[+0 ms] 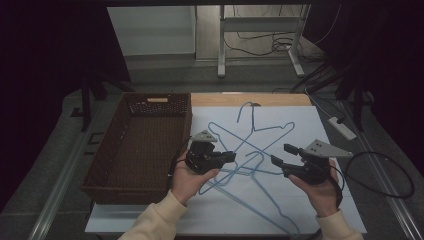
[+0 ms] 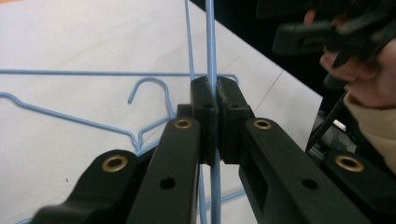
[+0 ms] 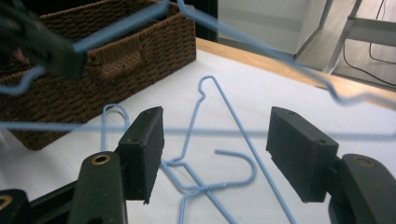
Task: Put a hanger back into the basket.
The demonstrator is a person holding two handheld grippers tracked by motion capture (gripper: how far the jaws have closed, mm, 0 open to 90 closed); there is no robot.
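**Left gripper clamping one hanger wire, right jaws standing apart**

Three blue wire hangers [image 1: 250, 150] are lying tangled on the white table [image 1: 300, 215], beside one brown woven basket [image 1: 137, 145]. The left gripper [image 1: 231, 156] is pinching the wire of a raised hanger [image 2: 211, 46] tightly between its pads (the wire is running straight up through the closed jaws). The right gripper [image 3: 215, 149] is standing released, its jaws wide, with nothing pressed between them; a blurred strand of that hanger is crossing in front of the jaws, and two hangers are lying on the table beyond.
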